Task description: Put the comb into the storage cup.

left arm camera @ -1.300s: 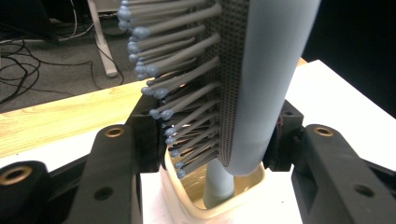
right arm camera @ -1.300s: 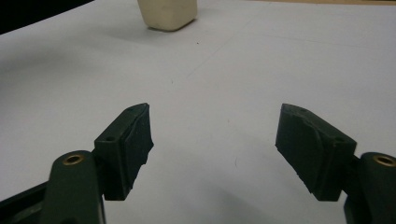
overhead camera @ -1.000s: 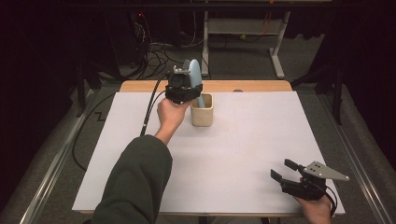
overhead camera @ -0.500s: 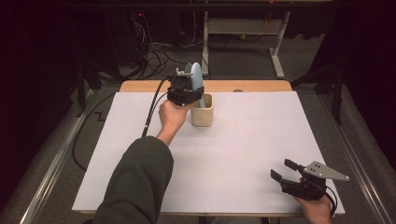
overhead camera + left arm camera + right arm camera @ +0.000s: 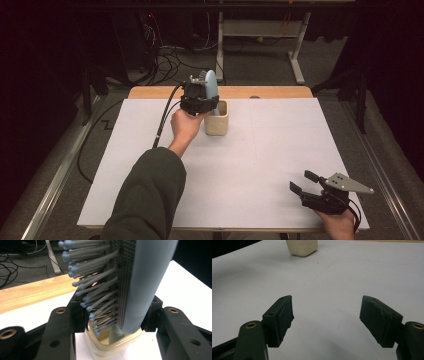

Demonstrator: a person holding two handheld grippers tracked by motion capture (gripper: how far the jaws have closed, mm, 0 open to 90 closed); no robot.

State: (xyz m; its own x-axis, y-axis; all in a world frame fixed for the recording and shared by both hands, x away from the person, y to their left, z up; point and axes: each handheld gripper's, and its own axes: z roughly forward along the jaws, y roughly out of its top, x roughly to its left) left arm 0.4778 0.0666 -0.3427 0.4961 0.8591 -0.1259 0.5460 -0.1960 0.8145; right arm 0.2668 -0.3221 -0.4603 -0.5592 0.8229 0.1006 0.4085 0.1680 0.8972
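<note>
— So, starting wide: white surface [image 5: 260,165], wooden strip along the far edge, cream cup [image 5: 216,125] standing near that far edge.

— Agreed. And above the cup?

— Left tool [image 5: 200,102] clamped on a grey-blue hairbrush [image 5: 212,87], held upright, handle end dipping into the cup's mouth, head rising clear above the rim.

— Seen closer from the left gripper view?

— Jaws pressed on either side of the brush head [image 5: 140,282], one against the smooth back edge, one against the bristle side. Bristles [image 5: 95,290] long, ball-tipped, splayed away from a dotted cushion pad.

— Handling?

— Probably light, with a stiff plastic body. Smooth back likely slippery; bristles and cushion soft, apt to give under a squeeze. Better hold judged to be across the hard edges of the head or on the narrow neck, not on the bristle tips.

— Cup a worry?

— Looks small and light, so possibly easy to tip if the handle drags on the rim.

— Right tool [image 5: 306,184]?

— Resting at the near right corner, spread wide, gripping nothing, well apart from the cup.
</note>
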